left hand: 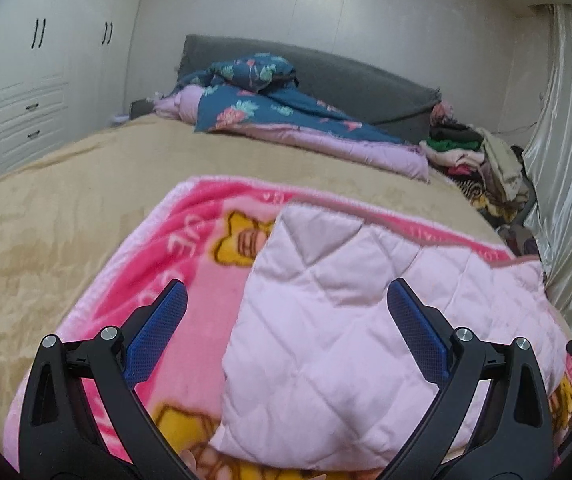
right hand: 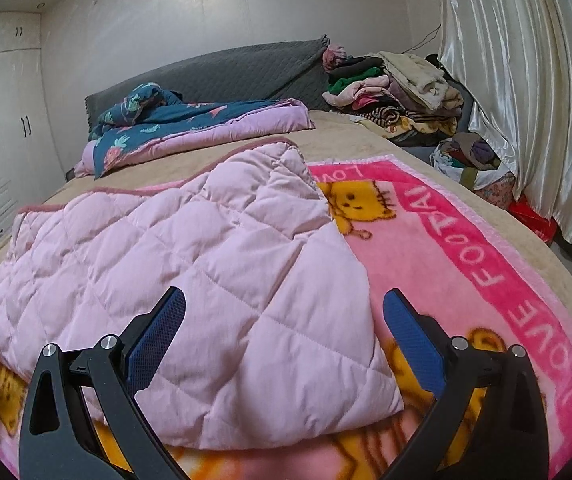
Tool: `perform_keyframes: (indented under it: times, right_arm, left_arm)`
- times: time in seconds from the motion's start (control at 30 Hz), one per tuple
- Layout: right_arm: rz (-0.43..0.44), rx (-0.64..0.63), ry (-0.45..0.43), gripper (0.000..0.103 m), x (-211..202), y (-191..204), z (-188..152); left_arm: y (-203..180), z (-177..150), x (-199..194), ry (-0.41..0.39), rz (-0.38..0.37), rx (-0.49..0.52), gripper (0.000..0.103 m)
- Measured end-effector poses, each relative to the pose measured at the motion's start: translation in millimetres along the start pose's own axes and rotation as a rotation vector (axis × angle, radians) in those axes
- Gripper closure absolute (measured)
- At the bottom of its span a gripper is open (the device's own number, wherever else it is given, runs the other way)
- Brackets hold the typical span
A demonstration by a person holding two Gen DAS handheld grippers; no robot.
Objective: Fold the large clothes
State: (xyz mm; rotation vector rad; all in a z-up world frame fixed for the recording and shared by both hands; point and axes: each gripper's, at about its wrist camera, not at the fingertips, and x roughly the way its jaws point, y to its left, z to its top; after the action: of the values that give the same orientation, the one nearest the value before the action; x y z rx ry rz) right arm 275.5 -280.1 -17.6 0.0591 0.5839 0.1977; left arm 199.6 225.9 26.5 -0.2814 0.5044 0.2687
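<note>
Pink quilted garment (right hand: 190, 280) lies partly folded on the pink cartoon blanket (right hand: 466, 264), which is spread over the beige bed cover (left hand: 66, 208). Its padded surface is puffy and creased; the far edge carries a darker trim.

Risks, as judged from here:
- Padded fabric is thick and springy. A shallow pinch likely catches only the top layer, and the fold opens again on lifting.
- Blanket sits directly under the garment. A low grab at an edge could take blanket pile along with it and drag both.
- Near corner in the right wrist view hangs close to the bed's front; a pull toward the camera could slide it off.
- 2 grippers working uneven heights would skew the fold line.

Left gripper (left hand: 286, 320): jaws spread fully wide, nothing between the pads, hovering above the garment's left edge, where quilt meets blanket. No contact visible.

Right gripper (right hand: 284, 328): jaws likewise wide apart, empty, above the garment's near right portion. No contact visible.
</note>
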Motion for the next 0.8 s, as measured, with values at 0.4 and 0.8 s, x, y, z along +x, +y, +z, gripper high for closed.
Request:
perform_keyframes:
  times: [0.4, 0.8]
  right_arm:
    - [0.001, -0.023, 0.053, 0.004, 6, -8, -13]
    - [0.022, -0.11, 0.113, 0.012, 43, -13, -26]
  left_arm:
    - [13, -58, 37, 0.191, 0.017, -0.044, 0.009]
    - [19, -84, 62, 0.269, -0.057, -0.124, 0.018]
